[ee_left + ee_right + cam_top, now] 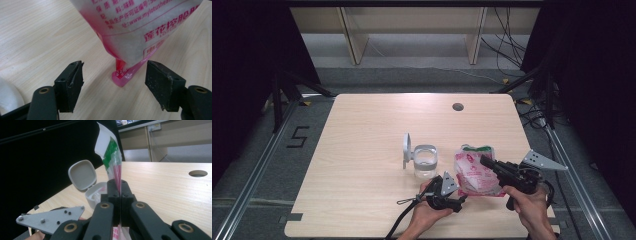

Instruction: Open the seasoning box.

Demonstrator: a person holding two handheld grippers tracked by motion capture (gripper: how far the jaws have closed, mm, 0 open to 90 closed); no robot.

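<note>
We read "www.mylotushea" and red Chinese letters "莲花控股" on the pink bag (140,27). A "5" (298,136) marks the floor.

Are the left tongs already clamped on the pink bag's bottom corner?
No: the left tongs stand open, with the pink bag corner between the jaws but untouched.

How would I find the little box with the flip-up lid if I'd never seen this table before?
Start at the wooden table and look near its middle, a bit toward the person's side. To the left of the pink and white bag held in the right claw stands the little box. It is see-through with a grey rim, and its grey lid stands open on its left side.
</note>
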